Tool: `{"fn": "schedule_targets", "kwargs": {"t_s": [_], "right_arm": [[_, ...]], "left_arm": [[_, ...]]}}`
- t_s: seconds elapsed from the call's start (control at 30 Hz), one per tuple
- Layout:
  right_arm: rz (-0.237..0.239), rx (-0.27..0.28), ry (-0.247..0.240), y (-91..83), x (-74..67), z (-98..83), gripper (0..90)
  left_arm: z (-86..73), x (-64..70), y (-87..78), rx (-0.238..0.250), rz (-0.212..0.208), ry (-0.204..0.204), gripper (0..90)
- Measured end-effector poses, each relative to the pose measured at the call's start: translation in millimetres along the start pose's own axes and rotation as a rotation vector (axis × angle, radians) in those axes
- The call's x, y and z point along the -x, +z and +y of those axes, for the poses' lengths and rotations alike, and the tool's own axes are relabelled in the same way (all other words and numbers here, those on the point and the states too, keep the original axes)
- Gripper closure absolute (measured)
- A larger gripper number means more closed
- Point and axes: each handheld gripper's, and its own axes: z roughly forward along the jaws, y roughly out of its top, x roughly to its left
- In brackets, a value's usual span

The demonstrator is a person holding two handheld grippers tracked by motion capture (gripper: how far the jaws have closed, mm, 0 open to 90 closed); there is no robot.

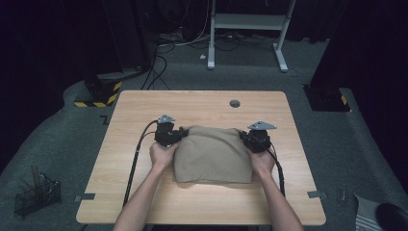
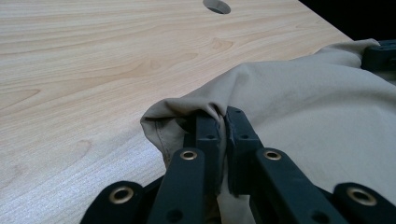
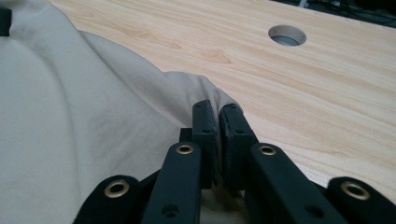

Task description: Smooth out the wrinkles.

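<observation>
Cloth [image 1: 214, 154] lies flat, roughly square, both far corners clamped in left gripper [image 1: 179, 136] and right gripper [image 1: 244, 136] fingers.

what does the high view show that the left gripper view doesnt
High view alone: the person's forearms, both hands, the floor, the wire basket and the white desk frame. Left gripper view alone: close up, the left gripper with its jaws pinched shut on a folded edge of the beige cloth. Both: the cloth, the wooden table with its round hole, and the right gripper at the cloth's other side.
</observation>
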Motion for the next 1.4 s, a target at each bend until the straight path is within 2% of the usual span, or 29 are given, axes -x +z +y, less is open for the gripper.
{"fn": "schedule_targets", "kwargs": {"t_s": [0.7,0.83,1.03,1.4], "right_arm": [[0.001,-0.056,0.022,16.7,4.7,-7.7,85.1],[0.003,-0.068,0.042,21.3,5.7,-10.6,85.1],[0.003,-0.087,0.039,25.7,5.6,-12.8,84.6],[0.000,-0.084,0.049,25.2,5.8,-13.1,82.1]], "left_arm": [[-3.1,-7.0,11.5,-0.033,0.003,-0.009,84.7],[-4.1,-8.3,14.3,-0.040,0.004,-0.013,84.2],[-4.4,-10.0,15.7,-0.044,0.002,-0.019,83.7],[-3.1,-8.8,14.8,-0.039,0.017,-0.008,79.6]]}}
